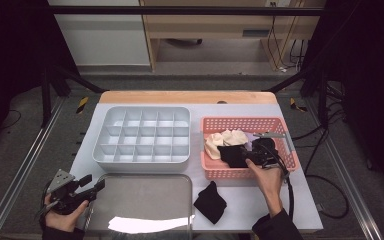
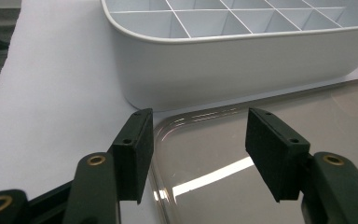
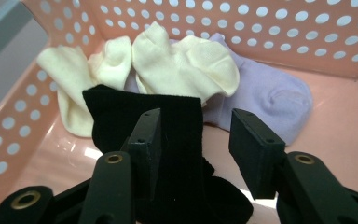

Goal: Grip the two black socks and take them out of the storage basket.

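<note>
A pink perforated basket stands at the right of the table. Inside lie cream socks, a black sock and a lilac sock. My right gripper is down in the basket, open. In the right gripper view its jaws straddle the right edge of the black sock, with the cream socks just beyond. A second black sock lies on the table in front of the basket. My left gripper is open and holds nothing, at the near left corner of a metal tray.
A white divided organizer sits left of the basket, its cells bare. In the left gripper view its wall rises just behind the metal tray's rim. White table covering lies to the left.
</note>
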{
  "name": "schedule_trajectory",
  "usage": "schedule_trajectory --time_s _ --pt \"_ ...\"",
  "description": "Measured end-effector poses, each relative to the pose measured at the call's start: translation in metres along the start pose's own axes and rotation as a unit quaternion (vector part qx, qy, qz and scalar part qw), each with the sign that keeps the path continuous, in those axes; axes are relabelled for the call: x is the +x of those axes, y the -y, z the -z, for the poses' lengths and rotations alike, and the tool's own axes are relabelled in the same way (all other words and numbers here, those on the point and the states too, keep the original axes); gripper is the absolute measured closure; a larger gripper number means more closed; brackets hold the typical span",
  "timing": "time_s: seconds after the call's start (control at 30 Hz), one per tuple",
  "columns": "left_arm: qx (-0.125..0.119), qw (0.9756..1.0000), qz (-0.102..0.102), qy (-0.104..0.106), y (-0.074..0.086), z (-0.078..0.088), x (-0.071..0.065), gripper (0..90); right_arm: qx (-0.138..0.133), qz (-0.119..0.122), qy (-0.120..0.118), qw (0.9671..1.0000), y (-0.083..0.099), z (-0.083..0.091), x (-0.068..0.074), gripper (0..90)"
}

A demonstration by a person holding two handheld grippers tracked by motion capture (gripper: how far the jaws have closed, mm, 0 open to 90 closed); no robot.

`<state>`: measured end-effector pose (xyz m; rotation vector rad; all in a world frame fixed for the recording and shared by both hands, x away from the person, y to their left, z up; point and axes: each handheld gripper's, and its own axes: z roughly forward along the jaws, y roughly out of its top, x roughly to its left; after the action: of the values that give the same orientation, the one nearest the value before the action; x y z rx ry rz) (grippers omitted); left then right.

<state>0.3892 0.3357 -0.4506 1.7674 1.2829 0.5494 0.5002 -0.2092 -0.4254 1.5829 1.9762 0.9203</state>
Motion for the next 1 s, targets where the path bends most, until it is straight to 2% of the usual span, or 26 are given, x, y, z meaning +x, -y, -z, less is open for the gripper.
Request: schedule_trajectory --time_s 0.2,0.3,0.47,0.53,0.6,0.7,0.87,0.93,0.97,1.0 --pt "0.002 1.0 -0.003 0.001 0.0 -0.001 -0.002 41.0 0.009 -0.006 -0.011 0.9999 0.0 -0.003 0.0 59.9" --pt "0.002 1.0 -0.002 -0.001 0.0 -0.002 -0.001 41.0 0.018 -0.014 -0.008 0.9997 -0.001 -0.004 0.0 63.4" --pt "0.004 1.0 -0.005 -0.001 0.0 -0.002 -0.002 41.0 0.029 -0.016 0.0 0.9994 -0.001 -0.006 -0.002 73.1" --pt "0.004 1.0 -0.005 -0.001 0.0 -0.002 -0.002 41.1 0.035 -0.016 -0.003 0.9993 -0.001 -0.006 -0.001 80.5" --pt "0.003 1.0 -0.004 0.0 0.0 -0.002 -0.001 41.1 0.036 -0.016 -0.006 0.9992 -0.001 -0.006 -0.001 82.7" --pt "0.003 1.0 -0.003 0.0 0.0 -0.002 -0.001 41.1 0.033 -0.016 -0.014 0.9992 -0.001 -0.004 -0.002 88.2" --pt "0.004 1.0 -0.005 0.0 0.0 -0.002 -0.002 41.1 0.025 -0.019 -0.025 0.9992 -0.002 0.001 -0.002 89.0" --pt "0.003 1.0 -0.005 0.001 0.0 -0.002 -0.002 41.1 0.015 -0.022 -0.025 0.9993 -0.003 0.005 -0.003 89.1" --pt "0.003 1.0 -0.004 0.001 0.0 -0.002 -0.002 41.1 -0.001 -0.024 -0.03 0.9993 -0.004 0.009 -0.004 89.1" --pt "0.002 1.0 -0.003 0.001 0.0 -0.002 -0.001 41.1 -0.001 -0.024 -0.03 0.9993 -0.004 0.009 -0.004 89.1"
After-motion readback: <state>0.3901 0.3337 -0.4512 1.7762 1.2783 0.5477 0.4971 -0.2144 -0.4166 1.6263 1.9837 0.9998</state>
